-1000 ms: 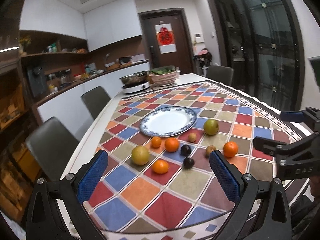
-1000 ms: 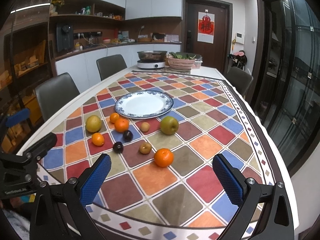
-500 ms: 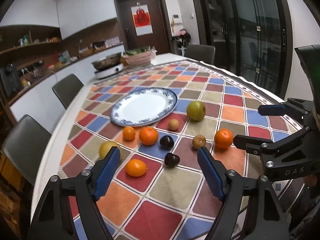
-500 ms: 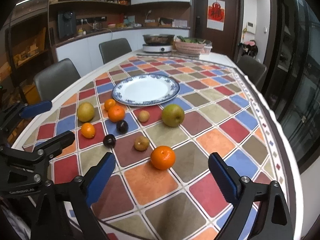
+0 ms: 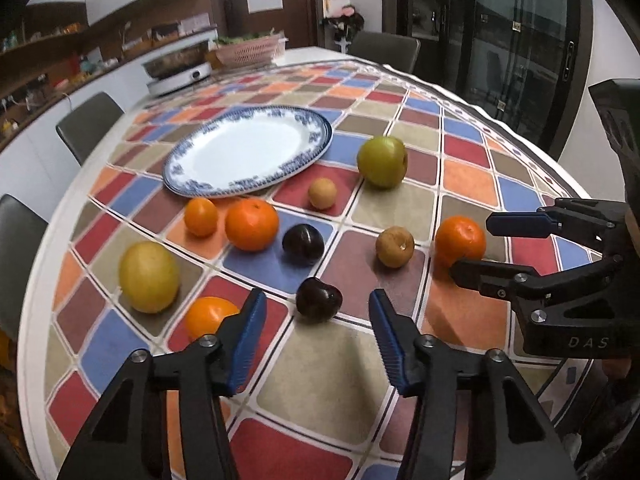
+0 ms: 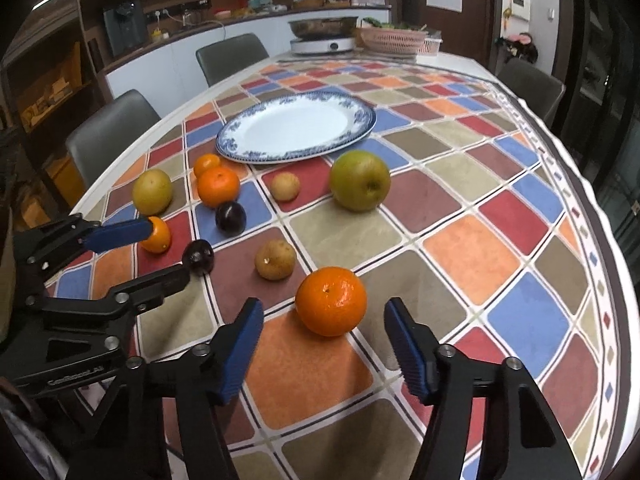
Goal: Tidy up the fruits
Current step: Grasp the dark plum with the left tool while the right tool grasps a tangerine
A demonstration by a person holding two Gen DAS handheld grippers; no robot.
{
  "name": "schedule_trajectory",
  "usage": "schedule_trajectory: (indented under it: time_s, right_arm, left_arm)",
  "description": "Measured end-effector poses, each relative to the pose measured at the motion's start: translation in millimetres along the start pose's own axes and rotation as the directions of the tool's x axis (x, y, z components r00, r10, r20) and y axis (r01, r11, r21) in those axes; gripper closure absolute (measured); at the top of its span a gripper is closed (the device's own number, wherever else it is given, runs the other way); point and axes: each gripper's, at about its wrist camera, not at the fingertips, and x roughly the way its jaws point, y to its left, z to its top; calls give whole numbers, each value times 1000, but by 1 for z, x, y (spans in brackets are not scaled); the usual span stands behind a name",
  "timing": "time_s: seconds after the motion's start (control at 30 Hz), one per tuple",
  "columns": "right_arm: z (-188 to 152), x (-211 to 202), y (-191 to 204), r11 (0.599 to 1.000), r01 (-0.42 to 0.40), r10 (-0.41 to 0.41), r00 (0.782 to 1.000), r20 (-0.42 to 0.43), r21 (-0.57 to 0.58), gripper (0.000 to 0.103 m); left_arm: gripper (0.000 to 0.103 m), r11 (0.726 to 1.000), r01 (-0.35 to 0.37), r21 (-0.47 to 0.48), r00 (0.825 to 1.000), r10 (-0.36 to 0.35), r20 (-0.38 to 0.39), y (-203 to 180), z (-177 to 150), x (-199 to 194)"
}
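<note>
Low in the left wrist view, the left hand-held gripper (image 5: 318, 334) has just been narrowing; its blue pads stand apart with nothing between them, aimed at the dark plum (image 5: 319, 299) just beyond the tips. Low in the right wrist view, the right hand-held gripper (image 6: 324, 346) has likewise been closing, its pads apart and bare, lined up behind the orange mandarin (image 6: 331, 301) at centre bottom. All the fruit lies loose on the chequered surface (image 6: 460, 240); the blue-rimmed plate (image 6: 362, 110) in the upper middle is bare.

The main risk is rolling. Both targets are round, and the jaws are already narrowed, so a pad arriving off-centre would likely nudge the fruit forward rather than straddle it. The plum could roll into the second dark plum (image 5: 303, 245) or the small orange (image 5: 208, 316) sitting just left of the left pad. The mandarin could bump the brown fruit (image 6: 275, 259) nearby. The two tools work close together, so crossing paths towards the plate could make them collide.
</note>
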Motion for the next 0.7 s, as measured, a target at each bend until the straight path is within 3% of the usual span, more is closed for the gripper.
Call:
schedule_trajectory:
  time_s: [0.4, 0.7]
  right_arm:
    - [2, 19, -4, 1000, -20, 21, 998, -62, 15, 58]
    - [3, 21, -4, 1000, -14, 14, 998, -62, 1, 61]
  left_arm:
    - [72, 999, 34, -32, 996, -37, -83, 6, 4, 27]
    - [75, 998, 42, -41, 996, -45, -82, 8, 5, 27]
